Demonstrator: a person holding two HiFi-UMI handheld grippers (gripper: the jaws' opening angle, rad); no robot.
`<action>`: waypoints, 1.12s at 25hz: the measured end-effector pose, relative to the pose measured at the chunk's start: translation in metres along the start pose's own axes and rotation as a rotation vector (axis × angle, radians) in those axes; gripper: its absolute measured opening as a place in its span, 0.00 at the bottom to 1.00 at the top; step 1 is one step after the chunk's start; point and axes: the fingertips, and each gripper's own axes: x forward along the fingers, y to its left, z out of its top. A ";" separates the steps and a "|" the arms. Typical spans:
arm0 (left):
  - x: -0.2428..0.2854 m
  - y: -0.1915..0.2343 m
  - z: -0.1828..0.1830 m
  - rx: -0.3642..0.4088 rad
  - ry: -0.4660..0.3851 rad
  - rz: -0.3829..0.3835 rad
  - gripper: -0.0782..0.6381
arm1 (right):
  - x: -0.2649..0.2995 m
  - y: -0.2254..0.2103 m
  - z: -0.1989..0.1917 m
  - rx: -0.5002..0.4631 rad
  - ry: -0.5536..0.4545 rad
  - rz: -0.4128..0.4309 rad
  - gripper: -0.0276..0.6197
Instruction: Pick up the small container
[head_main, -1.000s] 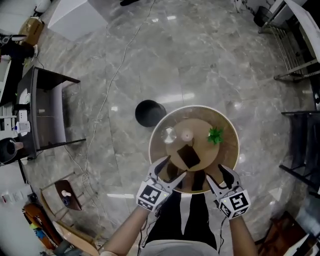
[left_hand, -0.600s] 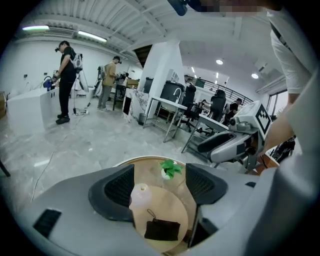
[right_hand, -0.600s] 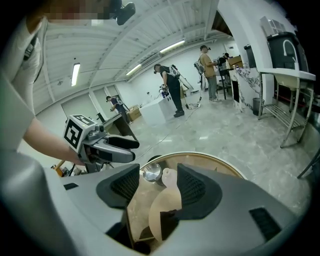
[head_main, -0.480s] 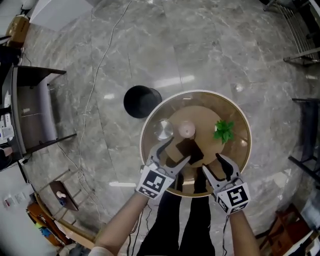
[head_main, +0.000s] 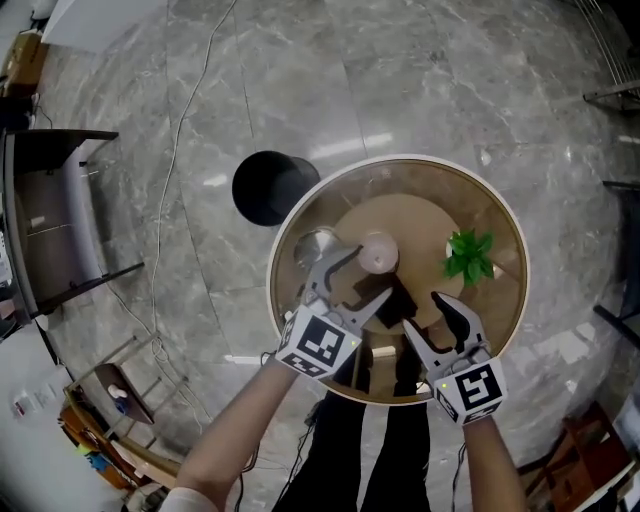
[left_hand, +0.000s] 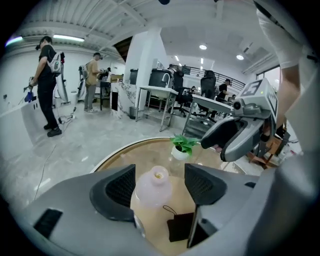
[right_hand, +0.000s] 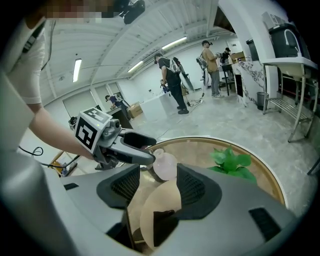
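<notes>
Left fingers (left_hand: 112, 189): spread well apart with nothing gripped; my left gripper view shows both pads standing clear of anything

Small container (head_main: 378, 253): a pale pink, see-through bottle standing upright on the tabletop, in line with the gap of the left fingers and just ahead of their tips; I see open space on each side of it, so the pads are not pressing on it

Right fingers (right_hand: 120, 187): about half open and holding nothing; through their gap I see only the tabletop and a dark corner of the pouch, with the small container farther ahead and slightly to the left of the gap

Tabletop (head_main: 440, 185): round, glass-topped with a pale rim and a wooden disc showing beneath; both pairs of fingers reach in over its near edge

Black pouch (head_main: 397, 303): lying flat between the two pairs of fingers, just beside the inner tip of the left pair

Green plant (head_main: 470, 255): a small leafy plant in a white pot, ahead of the right fingers and off to their right, well apart from them

Clear glass (head_main: 314, 246): just outside the left fingers, on their left; I cannot tell its exact shape

Black bin (head_main: 268, 187): on the floor beyond the left fingers, off the tabletop
</notes>
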 end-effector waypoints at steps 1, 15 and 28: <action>0.005 0.000 -0.003 0.027 0.008 -0.008 0.55 | 0.004 -0.002 -0.001 -0.003 -0.002 0.000 0.42; 0.037 0.003 -0.017 0.164 0.000 -0.017 0.45 | 0.024 -0.011 -0.028 0.041 -0.002 0.001 0.41; 0.034 0.003 -0.005 0.168 -0.072 0.041 0.31 | 0.028 -0.018 -0.045 0.164 -0.011 0.022 0.40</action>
